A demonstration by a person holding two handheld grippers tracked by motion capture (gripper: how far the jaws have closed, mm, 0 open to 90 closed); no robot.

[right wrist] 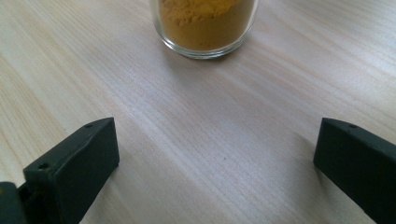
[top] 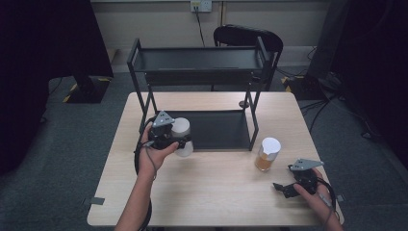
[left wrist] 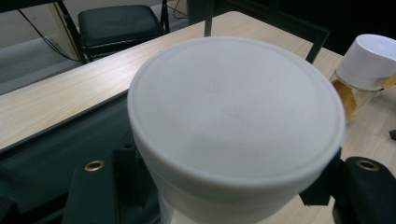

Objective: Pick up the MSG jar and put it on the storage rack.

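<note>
White jar: high view, held upright in left gripper, jaws clamped on its body, at front edge of rack's lower shelf, left side of table. Right gripper low over table near right edge, jaws spread, empty, pointed toward spice jar standing just ahead.

Left gripper view: jar seen from above, broad white lid up, long axis vertical, black jaws pressing its sides below lid. Probably glass or hard plastic, stiff, smooth, likely slippery; best gripped on body under lid rim, kept upright.

Right gripper view: jaws wide apart, nothing between; spice jar ahead, clear glass, yellow powder inside, likely fragile.
</note>
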